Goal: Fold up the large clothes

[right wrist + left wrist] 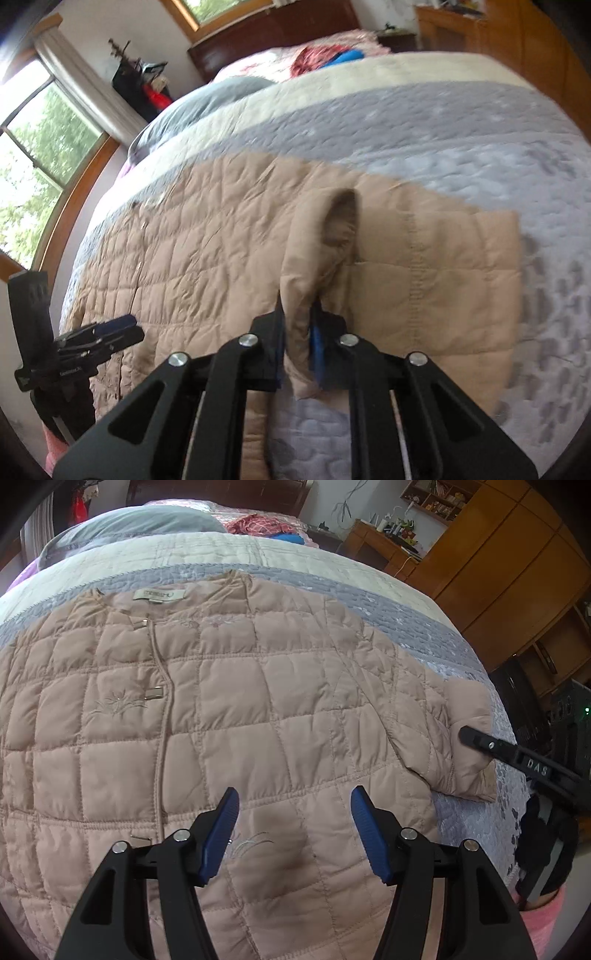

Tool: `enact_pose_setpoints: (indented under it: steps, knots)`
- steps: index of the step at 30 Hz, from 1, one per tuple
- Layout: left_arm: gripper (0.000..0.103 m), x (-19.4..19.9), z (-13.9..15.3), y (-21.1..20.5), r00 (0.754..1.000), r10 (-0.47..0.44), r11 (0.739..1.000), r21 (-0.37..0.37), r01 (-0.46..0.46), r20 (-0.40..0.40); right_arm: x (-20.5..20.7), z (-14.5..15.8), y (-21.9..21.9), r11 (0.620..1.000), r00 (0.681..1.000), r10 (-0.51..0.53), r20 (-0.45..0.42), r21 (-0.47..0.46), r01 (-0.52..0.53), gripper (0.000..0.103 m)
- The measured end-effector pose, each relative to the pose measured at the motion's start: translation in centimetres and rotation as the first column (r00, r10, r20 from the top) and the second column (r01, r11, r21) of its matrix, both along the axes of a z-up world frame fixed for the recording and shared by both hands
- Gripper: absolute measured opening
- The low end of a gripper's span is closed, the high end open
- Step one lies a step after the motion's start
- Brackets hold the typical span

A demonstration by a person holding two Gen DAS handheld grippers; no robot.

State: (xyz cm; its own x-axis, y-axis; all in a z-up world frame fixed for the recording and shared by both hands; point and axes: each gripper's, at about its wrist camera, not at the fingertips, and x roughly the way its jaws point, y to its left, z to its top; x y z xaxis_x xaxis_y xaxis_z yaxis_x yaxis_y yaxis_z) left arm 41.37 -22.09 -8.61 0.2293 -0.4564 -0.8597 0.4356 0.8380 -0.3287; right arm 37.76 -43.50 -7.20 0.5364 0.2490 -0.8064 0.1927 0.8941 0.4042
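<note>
Left wrist view: left gripper (293, 801) fingers spread over jacket (229, 709); right gripper (297, 321), lettered "DAS", pinches its cuff (306, 280).

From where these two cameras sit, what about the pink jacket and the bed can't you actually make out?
- Jacket hem and other sleeve: left wrist view, cut off by the frame edge and hidden behind the left gripper.
- Neck label wording: left wrist view, too small.
- Cuff edge: right wrist view, hidden between the right gripper's shut jaws.
- Bedspread pattern: right wrist view, blurred.
</note>
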Motion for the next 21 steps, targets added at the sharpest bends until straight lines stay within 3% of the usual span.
enact_pose_setpoints:
  steps: [4, 6, 7, 10, 14, 19, 21]
  knots:
    - [0.063, 0.0, 0.2, -0.3, 1.0, -0.007, 1.0, -0.006, 0.007, 0.0, -1.4, 1.0, -1.0, 0.996, 0.997, 0.001, 0.081, 0.092, -0.009, 0.021]
    - [0.063, -0.1, 0.4, -1.0, 1.0, -0.015, 1.0, -0.018, 0.015, -0.004, -2.6, 1.5, -2.5, 0.994, 0.993, -0.071, 0.089, 0.093, 0.063, 0.021]
    - [0.063, -0.2, 0.5, -1.5, 1.0, -0.025, 0.999, -0.03, 0.024, -0.012, -3.4, 1.7, -3.5, 0.989, 0.987, -0.141, 0.07, 0.05, 0.138, 0.021]
    - [0.063, -0.8, 0.9, -3.9, 0.996, -0.081, 0.994, -0.079, 0.078, -0.034, -6.0, 2.1, -6.5, 0.941, 0.942, -0.324, 0.084, -0.075, 0.33, 0.021]
    - [0.063, -1.6, 1.2, -8.4, 0.985, -0.16, 0.981, -0.125, 0.152, -0.058, -9.5, 1.4, -10.2, 0.862, 0.867, -0.488, 0.099, -0.099, 0.497, 0.021]
    - [0.062, -2.3, 0.7, -13.4, 0.974, -0.213, 0.972, -0.119, 0.203, -0.082, -10.4, 0.7, -11.9, 0.847, 0.856, -0.51, 0.079, -0.129, 0.516, 0.021]
    - [0.049, -2.5, -0.1, -15.1, 0.969, -0.227, 0.972, -0.088, 0.219, -0.093, -10.6, 0.2, -12.2, 0.856, 0.86, -0.505, 0.069, -0.092, 0.509, 0.021]
